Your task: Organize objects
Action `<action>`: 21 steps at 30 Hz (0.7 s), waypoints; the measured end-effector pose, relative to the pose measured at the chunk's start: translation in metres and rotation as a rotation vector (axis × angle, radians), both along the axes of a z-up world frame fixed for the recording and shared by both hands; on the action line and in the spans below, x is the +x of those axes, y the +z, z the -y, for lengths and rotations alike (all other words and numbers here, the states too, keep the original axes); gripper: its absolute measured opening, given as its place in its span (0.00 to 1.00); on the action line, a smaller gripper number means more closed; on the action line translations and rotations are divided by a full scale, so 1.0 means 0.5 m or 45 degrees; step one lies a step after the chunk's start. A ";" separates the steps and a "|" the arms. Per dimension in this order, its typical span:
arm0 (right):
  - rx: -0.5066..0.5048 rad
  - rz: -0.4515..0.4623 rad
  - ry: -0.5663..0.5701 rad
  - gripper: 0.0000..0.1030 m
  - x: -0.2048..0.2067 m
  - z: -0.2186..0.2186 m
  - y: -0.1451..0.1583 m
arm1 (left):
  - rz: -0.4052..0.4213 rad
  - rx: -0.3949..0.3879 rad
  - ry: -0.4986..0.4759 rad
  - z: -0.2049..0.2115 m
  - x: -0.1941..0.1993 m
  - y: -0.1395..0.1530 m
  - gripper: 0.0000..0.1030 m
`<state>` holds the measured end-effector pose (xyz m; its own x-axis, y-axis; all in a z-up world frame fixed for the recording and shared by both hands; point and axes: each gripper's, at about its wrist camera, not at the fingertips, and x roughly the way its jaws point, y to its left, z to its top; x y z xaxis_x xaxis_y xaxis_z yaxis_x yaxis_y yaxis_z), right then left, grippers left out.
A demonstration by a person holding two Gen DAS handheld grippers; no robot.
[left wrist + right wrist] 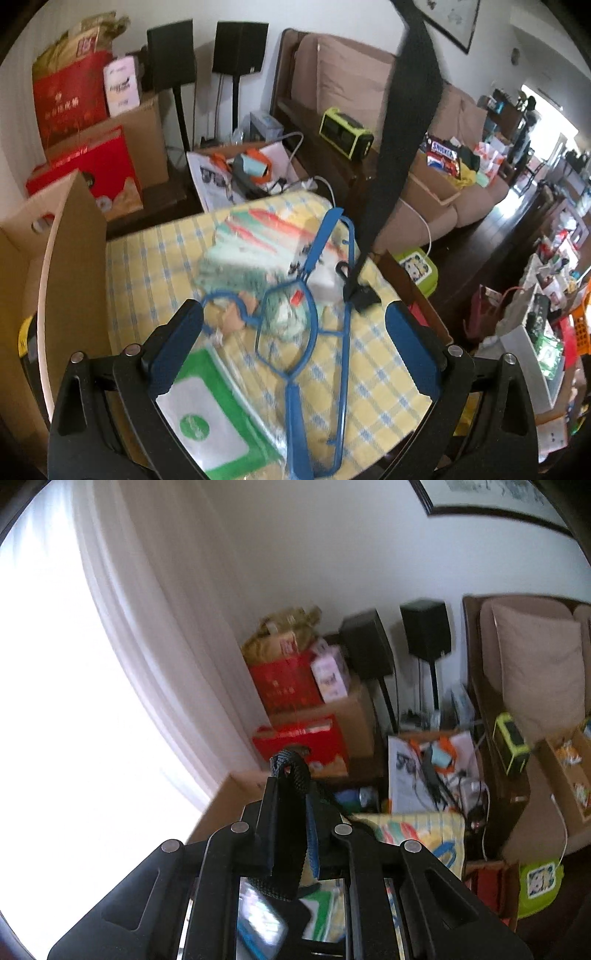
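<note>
the right tongs (291, 823) were clamped almost fully shut on a black strap (291, 775), its looped end poking out above the fingertips; in the left wrist view the same strap (410, 110) ran taut down from the top of the frame to its black clip (364, 297), which hung at or just above the yellow checked tabletop (147, 266), so the strap seemed held high to draw its whole length clear of the pile; whether the clip touched the cloth could not be told. the left tongs (293, 343) stood wide open with nothing between the pads, poised over a blue hanger (345, 332) and a blue racket-shaped swatter (295, 354) lying crossed just beside the clip, probably ready to steady or take one of them. left of the clip, a heap of folded cloths (255, 236) lay under the swatter's end; nearer the left tongs lay a green and white packet (207, 417). a cardboard box (74, 258) stood far left of the clip, a likely place for sorted things; the strap was not yet put away.
</note>
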<state>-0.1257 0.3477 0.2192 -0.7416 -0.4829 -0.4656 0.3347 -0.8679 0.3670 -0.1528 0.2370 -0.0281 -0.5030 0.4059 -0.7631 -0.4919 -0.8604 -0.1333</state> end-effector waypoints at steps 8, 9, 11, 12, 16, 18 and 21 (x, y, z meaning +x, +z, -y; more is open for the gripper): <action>0.044 -0.120 -0.011 0.10 0.045 0.014 0.123 | -0.149 -0.126 -0.034 -0.070 -0.010 0.014 0.86; 0.066 -0.107 -0.019 0.10 0.047 0.016 0.123 | -0.140 -0.135 -0.041 -0.076 -0.012 0.009 0.58; 0.091 -0.070 -0.031 0.10 0.045 0.012 0.105 | -0.049 -0.153 -0.047 -0.084 -0.029 -0.012 0.03; 0.097 -0.049 -0.041 0.10 0.041 0.008 0.092 | -0.014 -0.166 -0.038 -0.085 -0.035 -0.023 0.02; 0.084 0.048 -0.074 0.10 0.023 -0.024 0.018 | 0.011 -0.104 0.007 -0.057 -0.042 -0.035 0.01; 0.072 0.085 -0.090 0.10 0.018 -0.047 -0.015 | -0.010 -0.085 0.036 -0.035 -0.045 -0.027 0.01; 0.070 0.125 -0.129 0.10 0.018 -0.079 -0.056 | -0.053 -0.056 0.072 -0.004 -0.051 0.007 0.01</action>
